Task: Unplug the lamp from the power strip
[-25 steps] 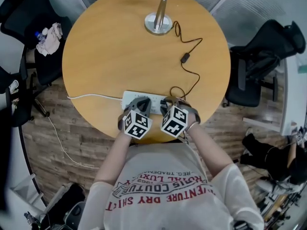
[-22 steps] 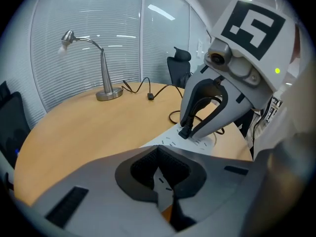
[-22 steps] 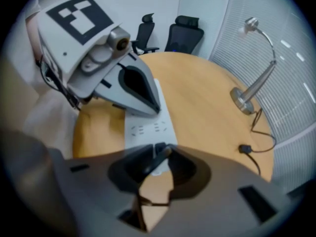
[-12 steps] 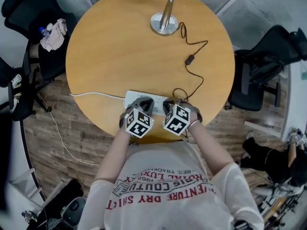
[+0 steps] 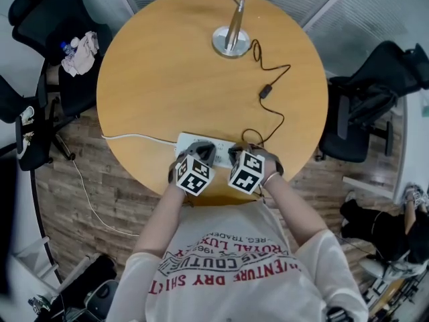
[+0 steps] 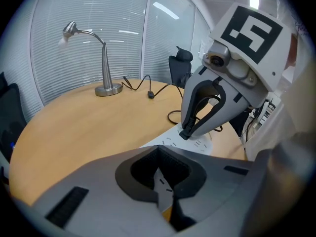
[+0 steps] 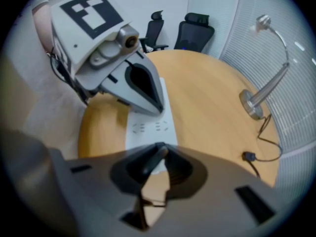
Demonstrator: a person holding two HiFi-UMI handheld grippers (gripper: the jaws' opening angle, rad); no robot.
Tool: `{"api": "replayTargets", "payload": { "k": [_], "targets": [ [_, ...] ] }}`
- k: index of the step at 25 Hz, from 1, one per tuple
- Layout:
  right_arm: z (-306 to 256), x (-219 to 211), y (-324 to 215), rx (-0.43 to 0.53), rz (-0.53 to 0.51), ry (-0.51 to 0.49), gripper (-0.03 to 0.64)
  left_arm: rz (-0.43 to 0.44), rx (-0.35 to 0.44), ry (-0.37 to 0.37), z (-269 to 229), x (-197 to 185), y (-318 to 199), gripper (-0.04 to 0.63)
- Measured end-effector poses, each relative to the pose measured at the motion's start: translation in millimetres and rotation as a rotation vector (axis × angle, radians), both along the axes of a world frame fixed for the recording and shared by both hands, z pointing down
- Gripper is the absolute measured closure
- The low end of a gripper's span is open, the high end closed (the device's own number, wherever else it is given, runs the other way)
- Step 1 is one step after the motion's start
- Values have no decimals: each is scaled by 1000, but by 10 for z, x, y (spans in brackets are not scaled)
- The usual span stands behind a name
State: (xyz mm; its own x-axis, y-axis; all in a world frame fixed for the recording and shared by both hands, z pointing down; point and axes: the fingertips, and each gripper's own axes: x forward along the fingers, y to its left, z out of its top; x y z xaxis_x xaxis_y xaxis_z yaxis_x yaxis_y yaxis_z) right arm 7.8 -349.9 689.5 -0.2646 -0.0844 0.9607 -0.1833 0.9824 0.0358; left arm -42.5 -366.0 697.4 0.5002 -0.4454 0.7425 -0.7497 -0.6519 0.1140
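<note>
Overhead, a round wooden surface fills the middle of an office with a wood-plank floor. Black office chairs stand around it, one at the right and one at the upper left. A crumpled cloth lies on a seat at the left. Slatted blinds behind glass close off the far side of the room.

At the far edge of the surface stands a silver lamp with a bent neck. Its thin black cord snakes toward the person, passes a small inline switch and loops just beside the white power strip. That strip lies flat near the person's edge. Its white cable runs left and drops off the rim.

Both grippers sit side by side over the strip, close to the person's white shirt, both tilted downward. The left gripper has its jaws together, tips resting on top of the strip. The right gripper points more steeply down. Its jaws have just been closing and now clamp on the lamp's black plug, which sits in the strip.
</note>
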Motion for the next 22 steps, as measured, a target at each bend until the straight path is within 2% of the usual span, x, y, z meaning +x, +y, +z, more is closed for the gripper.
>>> {"api": "replayTargets", "payload": {
  "k": [11, 15, 19, 22],
  "targets": [
    [-64, 2, 15, 23, -39, 17, 546, 10, 30, -18, 2, 15, -27, 568],
    [-503, -120, -125, 26, 12, -101, 548, 21, 39, -36, 27, 4, -34, 568],
    [-668, -21, -299, 35, 7, -75, 548, 18, 32, -30, 29, -4, -13, 568],
    [-717, 45, -308, 38, 57, -117, 546, 20, 52, -41, 22, 29, -37, 568]
  ]
}}
